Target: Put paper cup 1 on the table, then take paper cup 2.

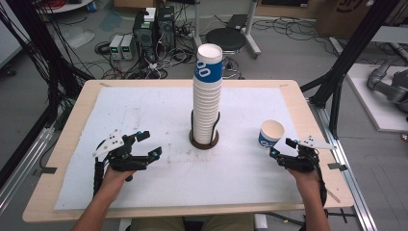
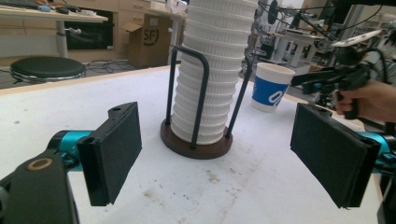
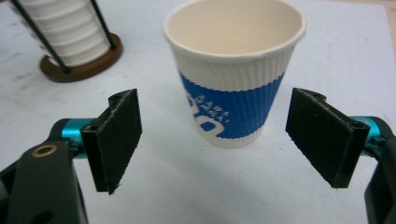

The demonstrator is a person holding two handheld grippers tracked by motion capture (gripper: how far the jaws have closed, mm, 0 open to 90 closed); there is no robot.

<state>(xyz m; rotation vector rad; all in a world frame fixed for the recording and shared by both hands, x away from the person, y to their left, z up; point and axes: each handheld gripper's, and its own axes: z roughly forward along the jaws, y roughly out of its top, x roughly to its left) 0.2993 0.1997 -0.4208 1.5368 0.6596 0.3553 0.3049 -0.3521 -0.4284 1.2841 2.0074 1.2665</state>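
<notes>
Right gripper [image 3: 212, 140]: jaws held wide apart, nothing clamped, lined up on the loose paper cup [image 3: 233, 74]. The cup stands upright on the white mat [image 1: 144, 110], just ahead of the jaws and not yet between them, mouth up, blue band facing the camera. Left gripper [image 1: 146, 144]: jaws likewise spread and empty, resting low over the mat's near left part, aimed toward the wooden-based holder [image 2: 196, 144].

Judged step: closing in on the single cup. A square approach is advised, pads brought level with the blue band, pressure kept light so the ribbed wall is not crushed or tipped.

Farther off, at mat centre, the tall cup stack [image 1: 208, 96] is seen in its wire holder, well apart from the loose cup.
</notes>
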